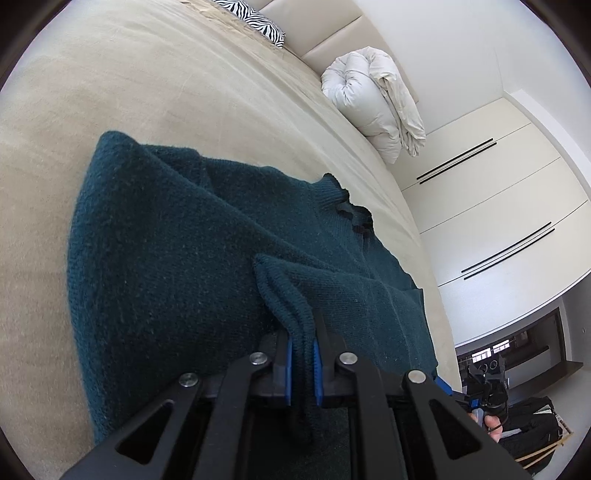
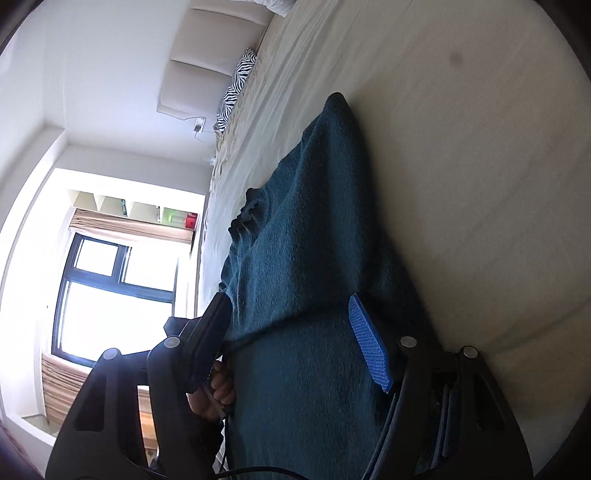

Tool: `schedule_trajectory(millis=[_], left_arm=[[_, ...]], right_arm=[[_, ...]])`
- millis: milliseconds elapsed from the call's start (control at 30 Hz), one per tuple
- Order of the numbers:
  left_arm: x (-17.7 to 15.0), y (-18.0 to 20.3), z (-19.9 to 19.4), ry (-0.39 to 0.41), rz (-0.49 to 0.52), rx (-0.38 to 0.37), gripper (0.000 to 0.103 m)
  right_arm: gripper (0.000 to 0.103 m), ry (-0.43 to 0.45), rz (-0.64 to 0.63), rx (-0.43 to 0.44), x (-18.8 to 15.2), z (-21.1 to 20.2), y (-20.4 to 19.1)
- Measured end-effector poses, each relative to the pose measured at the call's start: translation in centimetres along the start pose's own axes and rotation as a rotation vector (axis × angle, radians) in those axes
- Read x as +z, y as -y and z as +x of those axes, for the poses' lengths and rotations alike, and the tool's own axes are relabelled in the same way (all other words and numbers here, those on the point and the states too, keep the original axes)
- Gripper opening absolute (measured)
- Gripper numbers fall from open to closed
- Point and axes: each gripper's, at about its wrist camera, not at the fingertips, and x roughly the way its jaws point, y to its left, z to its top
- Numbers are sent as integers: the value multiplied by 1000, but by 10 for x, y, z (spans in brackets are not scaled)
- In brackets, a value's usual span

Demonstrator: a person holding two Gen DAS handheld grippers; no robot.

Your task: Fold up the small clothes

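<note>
1. Blue ribbed pads [image 1: 316,363] line the left gripper [image 1: 303,365], low in the middle of the left wrist view; its jaws are clamped tight on a bunched ribbed edge of the dark teal knit sweater [image 1: 177,258].
2. From that pinch the sweater spreads up and left across the centre of the frame, lying on the beige bed cover [image 1: 166,85], its neck opening toward the right of centre.
3. The right gripper [image 2: 295,332], at the bottom of the right wrist view, stands with its jaws wide apart; the sweater [image 2: 306,229] passes between the fingers, and I cannot tell whether either pad touches the knit.
4. A hand [image 2: 218,387] shows at lower left of that view, just beside the sweater's edge, behind the dark left finger.
5. In the left wrist view, the other gripper's body and a fingertip appear at lower right.
6. A rolled white duvet [image 1: 373,99] lies at upper right, against the padded headboard [image 1: 314,33].
7. A zebra-print pillow [image 1: 255,18] sits at the top edge.
8. White wardrobe doors [image 1: 498,206] fill the right side.
9. A bright window [image 2: 118,291] occupies the left of the right wrist view.
</note>
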Motion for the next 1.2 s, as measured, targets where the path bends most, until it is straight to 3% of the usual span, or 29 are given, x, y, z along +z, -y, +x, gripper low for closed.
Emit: schedule_trajectory(millis=[67, 100, 200, 467, 533, 667, 1000, 1200], left_arm=[[-4, 9, -16, -2, -17, 37, 31], [-9, 14, -29, 14, -23, 36, 50], [-35, 27, -76, 86, -22, 33, 70], [-155, 26, -168, 100, -13, 151, 73], [-183, 18, -180, 94, -33, 199, 73], [-227, 6, -202, 98, -68, 220, 73], [-273, 22, -212, -12, -23, 250, 73], [-289, 24, -207, -90, -14, 269, 70]], right_arm=[[66, 39, -4, -3, -21, -27, 0], [67, 58, -11, -2, -32, -40, -1], [67, 93, -18, 14, -65, -71, -2], [67, 123, -49, -12, -145, -128, 3], [67, 120, -51, -20, -153, -129, 3], [67, 115, -43, -32, -169, -139, 2], [67, 68, -145, -186, -194, -147, -8], [67, 91, -149, -260, -204, -180, -2]])
